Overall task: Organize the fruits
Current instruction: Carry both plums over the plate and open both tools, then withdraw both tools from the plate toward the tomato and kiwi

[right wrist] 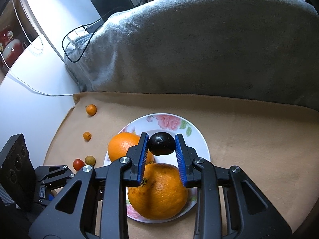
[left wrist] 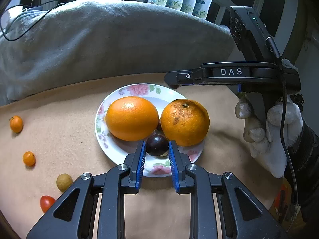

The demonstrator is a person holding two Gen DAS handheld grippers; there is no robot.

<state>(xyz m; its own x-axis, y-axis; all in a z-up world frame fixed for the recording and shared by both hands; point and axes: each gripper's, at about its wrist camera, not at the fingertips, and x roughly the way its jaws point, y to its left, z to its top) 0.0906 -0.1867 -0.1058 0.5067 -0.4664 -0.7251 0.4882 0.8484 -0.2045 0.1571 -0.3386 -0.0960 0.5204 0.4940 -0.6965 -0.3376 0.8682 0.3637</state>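
Right wrist: right gripper [right wrist: 161,144] clamps dark fruit [right wrist: 161,143] above plate [right wrist: 201,139].

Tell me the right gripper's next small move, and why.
Probably lower the right gripper a little, straight down. Its jaws clamp a dark fruit above the bare far part of the plate. The oranges crowd the nearer part, so that free spot looks right for setting it down.

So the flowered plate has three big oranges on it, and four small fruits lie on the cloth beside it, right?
Not quite: the left wrist view shows two big oranges on the plate, not three. Four small fruits do lie on the cloth beside it.
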